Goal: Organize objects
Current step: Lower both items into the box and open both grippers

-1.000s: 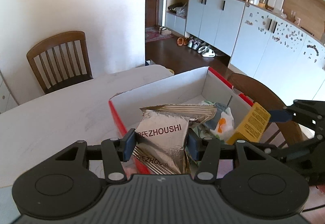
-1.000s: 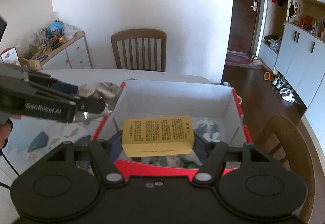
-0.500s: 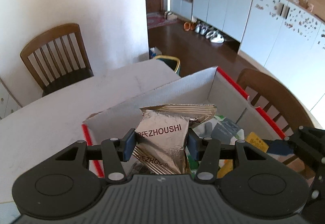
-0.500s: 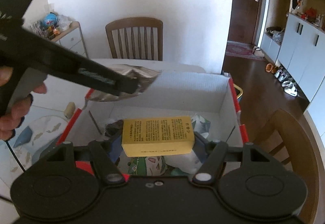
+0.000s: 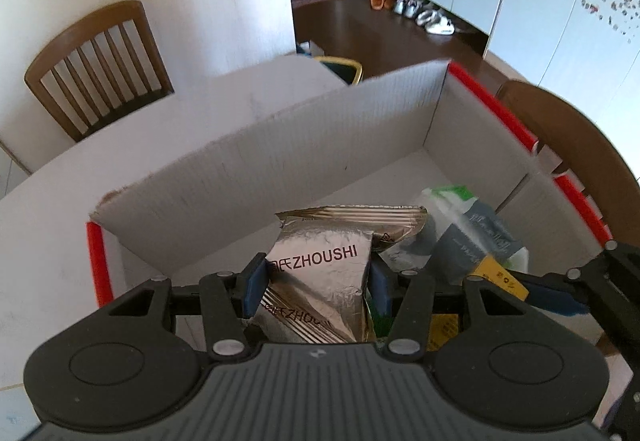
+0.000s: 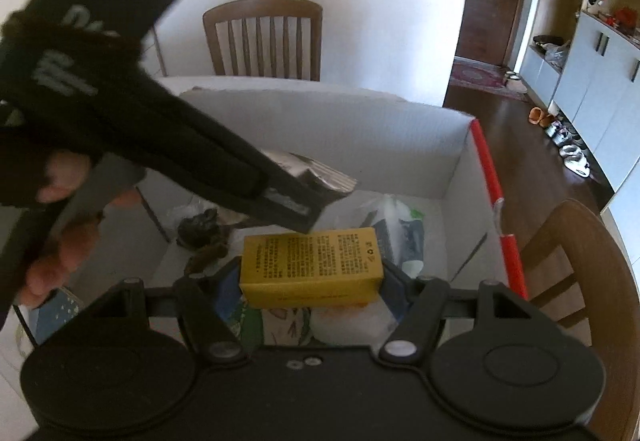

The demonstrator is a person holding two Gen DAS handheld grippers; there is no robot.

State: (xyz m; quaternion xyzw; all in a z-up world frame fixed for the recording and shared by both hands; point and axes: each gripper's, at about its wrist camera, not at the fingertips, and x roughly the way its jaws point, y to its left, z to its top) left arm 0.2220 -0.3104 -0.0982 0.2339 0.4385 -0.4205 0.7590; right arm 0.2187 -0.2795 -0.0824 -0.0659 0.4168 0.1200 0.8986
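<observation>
White cardboard box [image 5: 304,145] with red edges: a second ago it lay ahead of my jaws, now it lies beneath them, its walls filling both views. Left gripper [image 5: 316,281]: my pads clamp the silver ZHOUSHI foil packet [image 5: 320,273], as before, now lowered inside the box. Right gripper [image 6: 312,273]: my jaws hold the yellow carton [image 6: 310,265] by its ends, unchanged, now over a white plastic-wrapped pack [image 6: 396,217] lying ahead of them. A hand [image 6: 60,233] grips the left tool's handle.

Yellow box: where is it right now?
The yellow box is clamped in the right gripper, over the cardboard box, beside the left gripper's silver packet.
</observation>
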